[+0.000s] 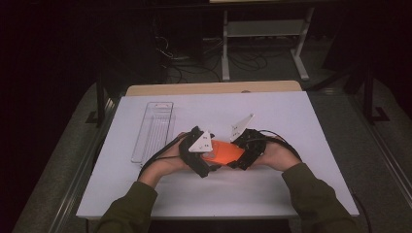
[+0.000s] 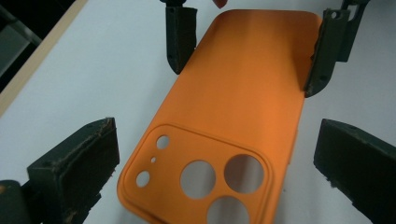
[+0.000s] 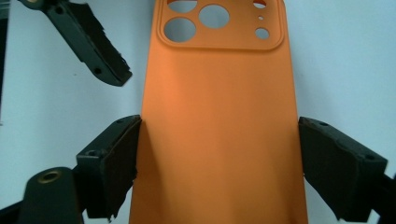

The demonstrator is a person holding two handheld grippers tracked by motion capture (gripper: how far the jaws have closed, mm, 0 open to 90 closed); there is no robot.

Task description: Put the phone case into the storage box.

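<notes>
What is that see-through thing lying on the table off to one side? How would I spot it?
Start at the white table, where two hand-held grippers meet over an orange phone case near the middle. Look to the left of them: a long, narrow tray lies flat, running away from the person. It is clear plastic, unlike anything else on the table.

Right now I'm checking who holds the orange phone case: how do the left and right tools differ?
The right tool has its jaws pressed against the plain end of the phone case; the left tool has its jaws spread wide of the camera-hole end, not touching. So the right tool grips, and the left tool is open. Both straddle the case over the white table.
</notes>
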